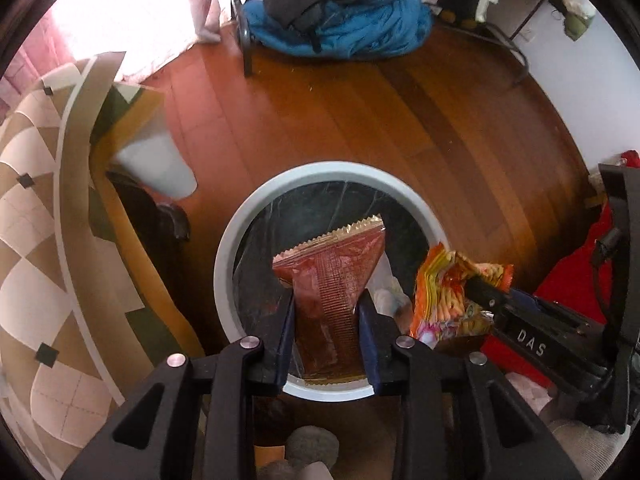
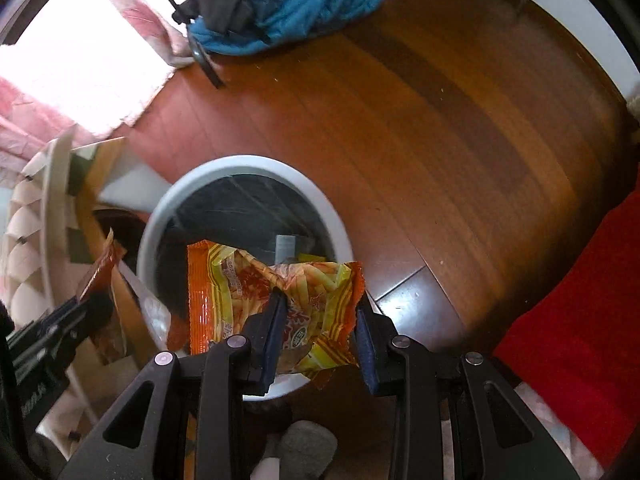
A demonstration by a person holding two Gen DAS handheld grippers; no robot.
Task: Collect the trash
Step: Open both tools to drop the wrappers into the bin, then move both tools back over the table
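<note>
Left claw [image 1: 326, 300] clamped on brown wrapper [image 1: 330, 276], "DAS"-marked right claw [image 2: 320, 312] on orange snack packet [image 2: 272, 300], above bin [image 1: 240, 232].

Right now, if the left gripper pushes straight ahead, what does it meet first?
Probably the bin's black liner: the left gripper, shut on the red-brown wrapper, points down into the white-rimmed trash bin. Depth is unclear; the crumpled white trash sits slightly right.

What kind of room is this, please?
Probably a bedroom or living room at home: wooden floor, pink curtain at a bright window, clothes piled on a chair, a small trash bin.
</note>
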